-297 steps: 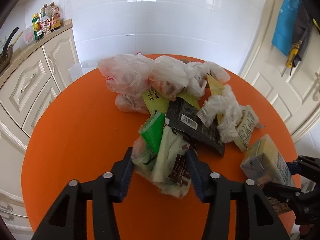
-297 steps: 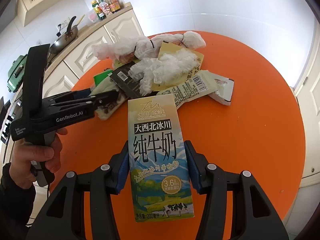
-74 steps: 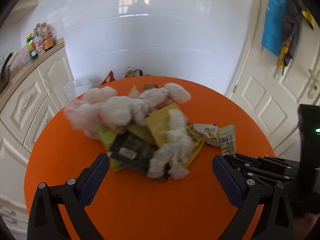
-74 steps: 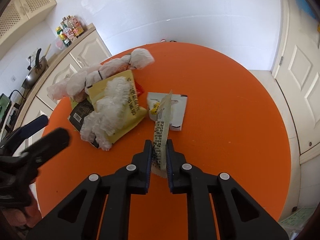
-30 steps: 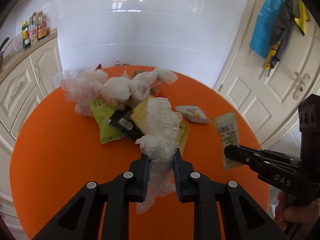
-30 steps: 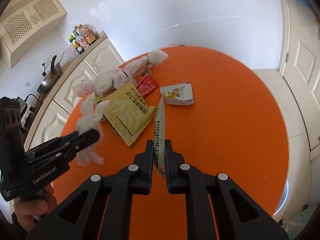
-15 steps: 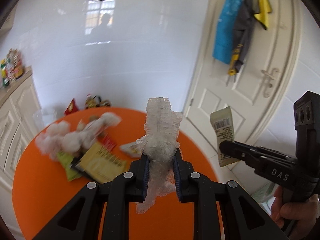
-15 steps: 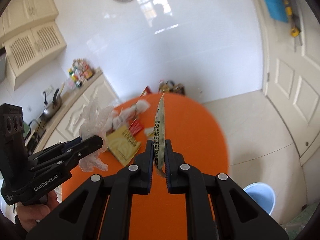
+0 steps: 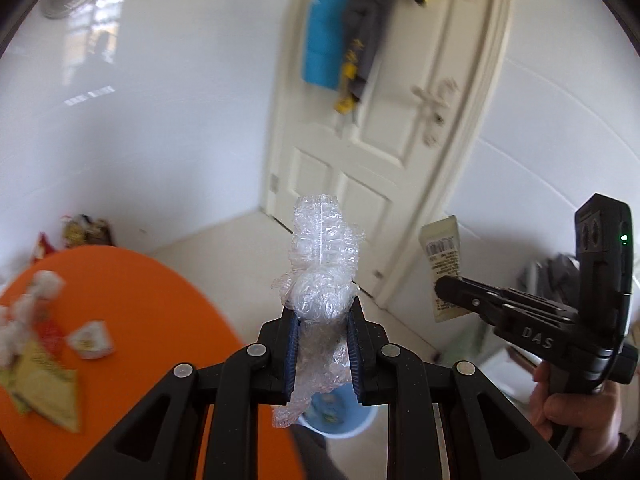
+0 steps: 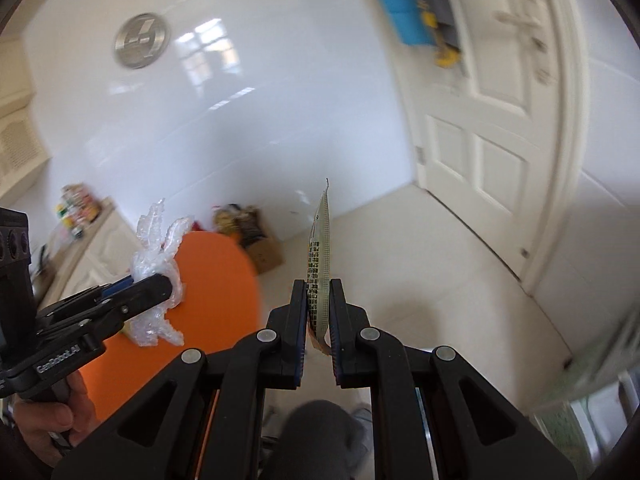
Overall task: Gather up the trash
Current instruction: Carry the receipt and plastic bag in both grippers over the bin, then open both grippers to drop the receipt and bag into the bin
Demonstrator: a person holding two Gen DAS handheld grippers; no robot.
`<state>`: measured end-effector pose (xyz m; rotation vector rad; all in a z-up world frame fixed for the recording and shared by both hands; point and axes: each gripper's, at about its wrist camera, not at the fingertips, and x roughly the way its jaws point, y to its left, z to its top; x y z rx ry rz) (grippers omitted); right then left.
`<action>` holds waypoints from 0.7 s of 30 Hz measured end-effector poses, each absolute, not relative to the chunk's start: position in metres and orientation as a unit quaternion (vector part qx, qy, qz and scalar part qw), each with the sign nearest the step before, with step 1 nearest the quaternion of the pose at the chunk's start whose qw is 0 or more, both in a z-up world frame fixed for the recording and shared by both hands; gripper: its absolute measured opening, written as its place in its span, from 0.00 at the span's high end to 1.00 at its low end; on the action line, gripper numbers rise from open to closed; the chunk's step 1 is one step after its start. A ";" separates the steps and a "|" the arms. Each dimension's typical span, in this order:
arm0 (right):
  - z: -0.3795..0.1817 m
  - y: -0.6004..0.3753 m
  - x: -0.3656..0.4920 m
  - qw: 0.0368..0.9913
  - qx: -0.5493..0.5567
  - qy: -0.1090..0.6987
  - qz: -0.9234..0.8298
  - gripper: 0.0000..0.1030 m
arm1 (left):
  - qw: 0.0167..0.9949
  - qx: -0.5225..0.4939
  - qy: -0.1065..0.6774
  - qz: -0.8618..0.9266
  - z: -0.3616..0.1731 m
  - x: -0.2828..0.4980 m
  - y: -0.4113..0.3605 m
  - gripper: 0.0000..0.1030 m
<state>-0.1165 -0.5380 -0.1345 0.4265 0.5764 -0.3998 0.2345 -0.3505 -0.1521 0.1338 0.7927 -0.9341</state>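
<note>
Aloft, left gripper [image 9: 322, 334] clamps plastic wrap [image 9: 322, 276] | right gripper [image 10: 318, 308] pinches sachet [image 10: 320, 256] | only left view shows blue bin [image 9: 340, 414] on floor | orange surface [image 9: 140, 320] beside white door [image 9: 384, 152]

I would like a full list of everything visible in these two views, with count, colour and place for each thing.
crumpled plastic wrap: 1, clear, clamped in the left tongs
flat sachet: 1, beige with barcode, clamped in the right tongs
bin: 1, light blue, on the floor below the left tongs
round table: 1, orange, at left
wrappers: several, yellow, white and red, on the table
cardboard box: 1, brown, on the floor beyond the table
door: 1, white, with blue and grey items hung on it
left tongs: 1, black, shut
right tongs: 1, black, shut
</note>
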 end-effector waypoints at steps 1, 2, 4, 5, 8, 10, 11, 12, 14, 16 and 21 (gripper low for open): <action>-0.141 -0.546 -0.121 0.913 0.213 0.284 -0.202 0.91 | 0.806 0.066 0.383 -0.446 -0.159 0.237 -0.362 0.83; -0.147 -0.555 -0.126 0.908 0.219 0.288 -0.210 0.91 | 0.798 0.069 0.393 -0.453 -0.166 0.237 -0.372 0.83; -0.166 -0.575 -0.134 0.896 0.239 0.299 -0.223 0.91 | 0.777 0.082 0.416 -0.465 -0.185 0.238 -0.398 0.83; -0.178 -0.584 -0.137 0.889 0.249 0.307 -0.231 0.91 | 0.768 0.088 0.427 -0.468 -0.193 0.239 -0.408 0.83; -0.207 -0.605 -0.138 0.872 0.273 0.326 -0.240 0.91 | 0.741 0.109 0.463 -0.474 -0.223 0.248 -0.438 0.83; -0.234 -0.621 -0.137 0.855 0.292 0.348 -0.250 0.91 | 0.722 0.122 0.490 -0.473 -0.246 0.255 -0.457 0.83; -0.245 -0.627 -0.137 0.848 0.300 0.356 -0.252 0.91 | 0.715 0.126 0.502 -0.471 -0.256 0.260 -0.465 0.83; -0.256 -0.632 -0.136 0.843 0.308 0.363 -0.252 0.91 | 0.705 0.132 0.516 -0.468 -0.268 0.264 -0.473 0.83; -0.273 -0.641 -0.134 0.833 0.320 0.374 -0.250 0.91 | 0.691 0.137 0.538 -0.463 -0.286 0.281 -0.489 0.83; -0.294 -0.652 -0.130 0.821 0.336 0.388 -0.249 0.91 | 0.677 0.145 0.559 -0.457 -0.303 0.289 -0.503 0.83; -0.329 -0.670 -0.124 0.800 0.365 0.406 -0.248 0.91 | 0.651 0.150 0.597 -0.445 -0.336 0.314 -0.530 0.82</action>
